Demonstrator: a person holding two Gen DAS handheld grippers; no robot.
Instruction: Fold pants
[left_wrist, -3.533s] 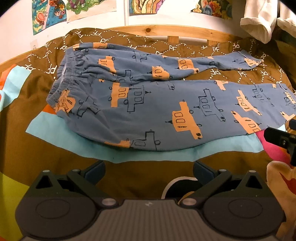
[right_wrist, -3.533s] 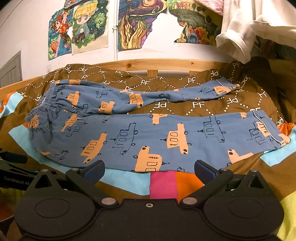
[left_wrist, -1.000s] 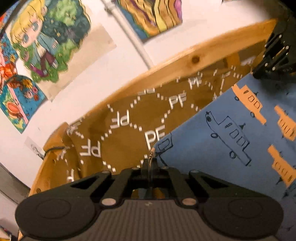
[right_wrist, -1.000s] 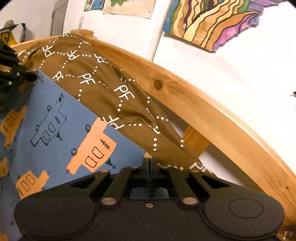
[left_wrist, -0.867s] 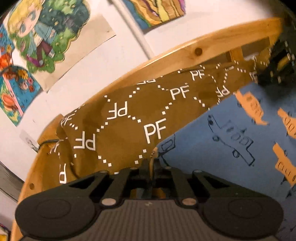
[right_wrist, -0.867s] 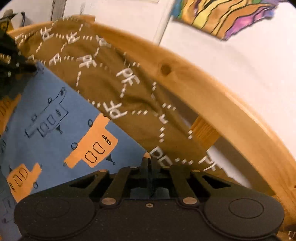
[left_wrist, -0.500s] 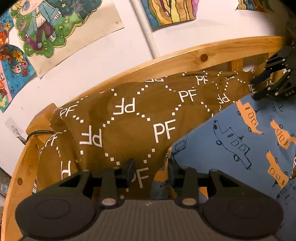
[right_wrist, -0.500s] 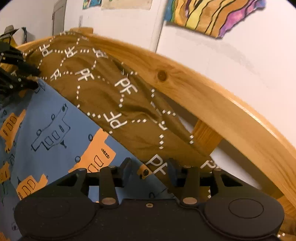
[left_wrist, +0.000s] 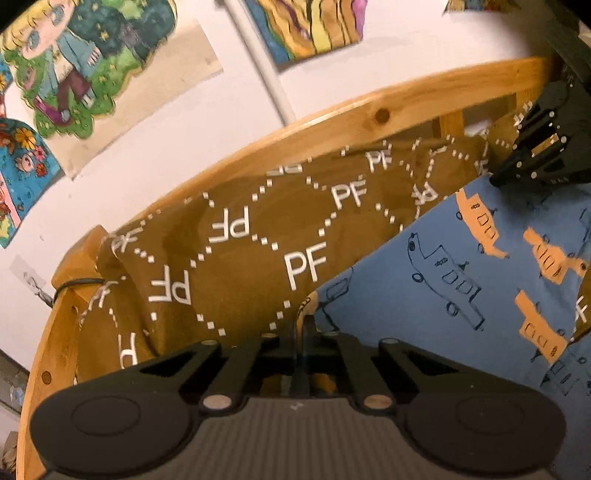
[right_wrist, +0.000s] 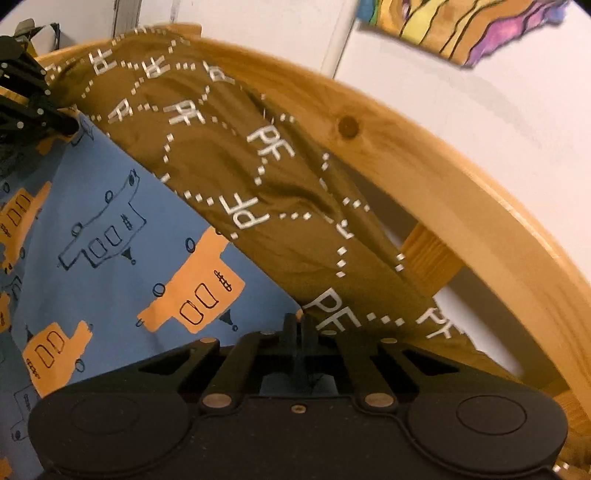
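Pants (left_wrist: 461, 277) of blue cloth, printed with orange and outlined buses, lie spread flat on a brown blanket (left_wrist: 240, 258) marked with white "PF" letters and dotted diamonds. Their far edge runs in a straight line between the two claws, close to the wooden bed rail (left_wrist: 369, 114) at the far side.

The left gripper (left_wrist: 303, 325) has just been closing, and its two fingers now stand pressed together on the far left corner of the pants. A bit of orange and blue cloth shows at the tips and below them, so the corner looks pinched between the pads.

The right gripper (right_wrist: 298, 325) has just been closing as well. Its fingers are tight together at the far right corner of that edge, where blue cloth meets the blanket, and the cloth appears caught between them.

Each claw shows in the other's view as a dark shape at the far end of the same edge, touching the cloth.

Beyond the rail is a white wall with bright drawings (left_wrist: 74, 66) pinned to it.
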